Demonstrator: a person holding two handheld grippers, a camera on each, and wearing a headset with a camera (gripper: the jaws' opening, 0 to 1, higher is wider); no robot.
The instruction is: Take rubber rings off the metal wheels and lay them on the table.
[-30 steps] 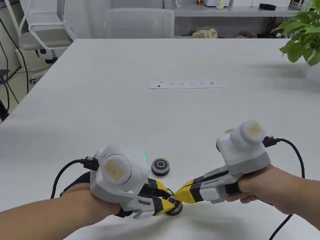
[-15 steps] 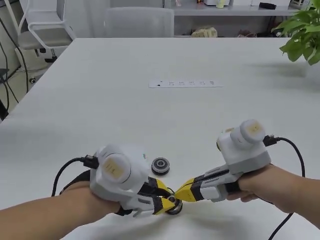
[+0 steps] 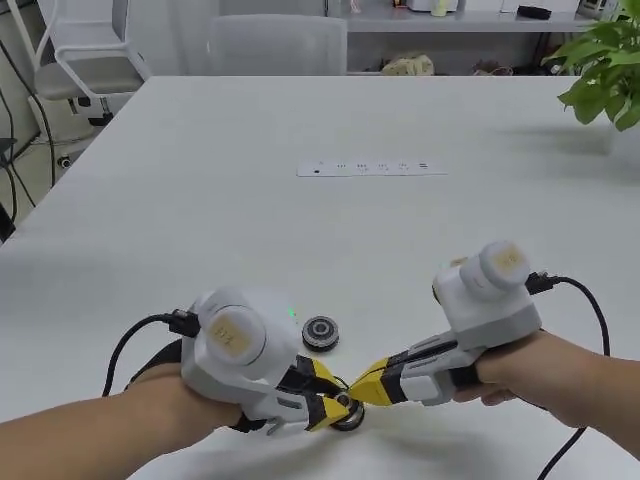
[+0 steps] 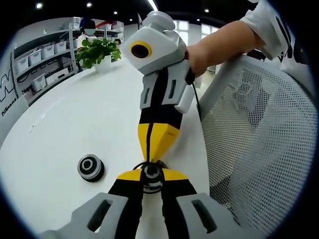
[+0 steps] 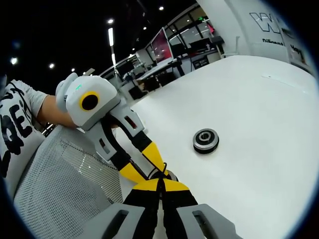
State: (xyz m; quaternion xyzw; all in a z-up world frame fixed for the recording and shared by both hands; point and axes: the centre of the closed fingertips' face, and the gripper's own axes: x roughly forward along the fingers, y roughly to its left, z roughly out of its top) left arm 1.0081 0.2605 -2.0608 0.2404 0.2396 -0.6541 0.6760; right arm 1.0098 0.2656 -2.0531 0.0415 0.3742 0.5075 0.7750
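The step in hand is peeling the rubber ring (image 4: 149, 163) off the wheel (image 4: 152, 180), which sits at the near edge of the table (image 3: 300, 230). The left gripper (image 4: 152, 174) has its jaws clamped on that wheel. The right gripper (image 5: 160, 183), jaws almost closed, seems to pinch the ring's edge, though the overlap hides the bite. 1 second wheel (image 3: 321, 332) lies just beyond, its dark band on. Next, the right should pull away while the left holds firm, then lay the ring down.
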